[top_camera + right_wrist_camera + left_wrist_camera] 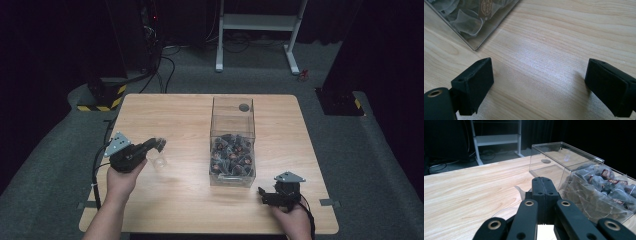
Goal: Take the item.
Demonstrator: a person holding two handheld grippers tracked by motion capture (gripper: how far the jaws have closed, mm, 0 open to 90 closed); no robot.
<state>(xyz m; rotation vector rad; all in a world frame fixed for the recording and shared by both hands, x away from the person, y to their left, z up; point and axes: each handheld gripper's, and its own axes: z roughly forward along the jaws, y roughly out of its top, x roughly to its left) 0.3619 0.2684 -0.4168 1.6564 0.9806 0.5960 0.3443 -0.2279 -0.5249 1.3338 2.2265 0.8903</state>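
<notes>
- Clear plastic, thin and see-through, makes up the small cup (158,161) that the left gripper (159,145) has at its tip; the cup is seen on the wooden desk (175,115), left of the box and well apart from it.
- In the left gripper view the two black fingers (539,192) are pressed flat together with no gap between them, and a sliver of the clear cup (520,191) peeks out just beside their left edge, with its round rim showing faintly lower down.
- Whether the cup's wall is pinched between those closed fingers or merely lies against them, I cannot tell.
- A person's left hand (120,182) carries that gripper, coming in from the near edge of the desk.
- One transparent box (232,142) stands near the middle of the desk; its near half is filled with dark sachets (231,155) in clear wrappers, too many and too jumbled to count, while its far half is bare, showing a round dark spot (244,107).
- The right gripper (267,196) rests low near the desk's near right corner, just beside the box's near right corner, with the right hand (292,220) behind it.
- Its fingers (476,82) are spread wide apart, with bare wood between them; they hold and touch nothing.
- Count: one cup, one box, two grippers, two hands.
- Beyond the desk, on the grey floor, stands one white metal frame (257,22), and black cables (165,65) trail at the far left.
</notes>
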